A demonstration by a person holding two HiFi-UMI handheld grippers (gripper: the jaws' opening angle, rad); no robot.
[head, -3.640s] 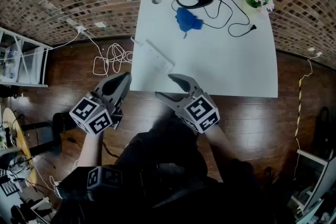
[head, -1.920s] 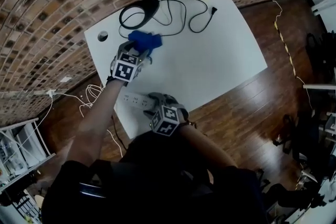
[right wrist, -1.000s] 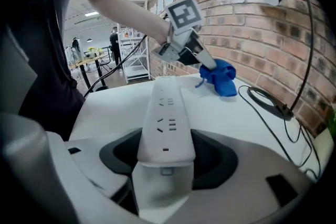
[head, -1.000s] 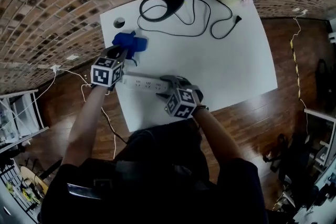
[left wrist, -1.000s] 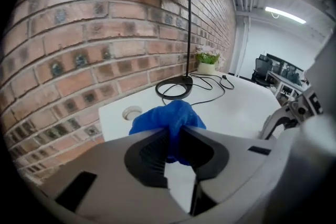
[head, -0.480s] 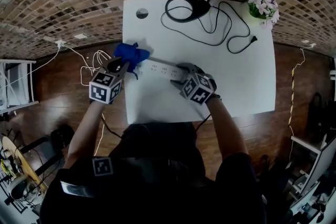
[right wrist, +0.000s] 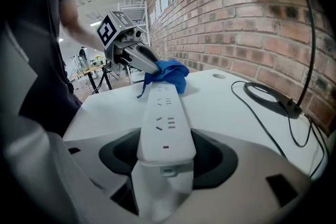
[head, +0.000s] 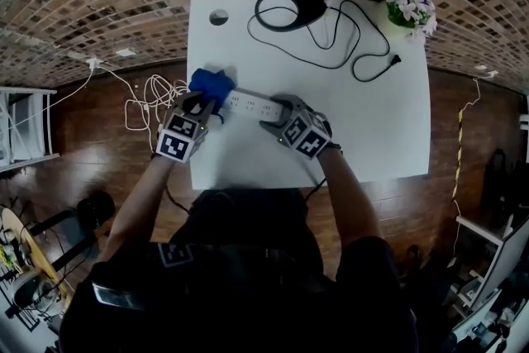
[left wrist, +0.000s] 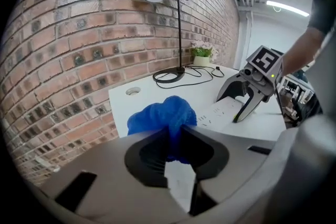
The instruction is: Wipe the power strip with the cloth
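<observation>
A white power strip [head: 252, 103] lies on the white table [head: 372, 128] near its front left. My right gripper [head: 273, 109] is shut on the strip's right end, and in the right gripper view the strip [right wrist: 164, 118] runs away from between the pads. My left gripper [head: 205, 101] is shut on a bunched blue cloth [head: 211, 83], which rests at the strip's left end. In the left gripper view the cloth [left wrist: 160, 115] bulges out past the jaws. Both sets of jaws have just been opening slightly, still with cloth and strip pinched.
A black lamp base [head: 289, 10] and its looping cable [head: 355, 37] lie at the back of the table. A pot of flowers [head: 407, 0] stands at the back right corner. A round hole [head: 218, 16] is at the back left. White cords [head: 149, 99] lie on the floor left.
The left gripper carried the blue cloth from beside the lamp to the strip's left end, moving right in the last half second. The right gripper took hold of the strip and stays there.
</observation>
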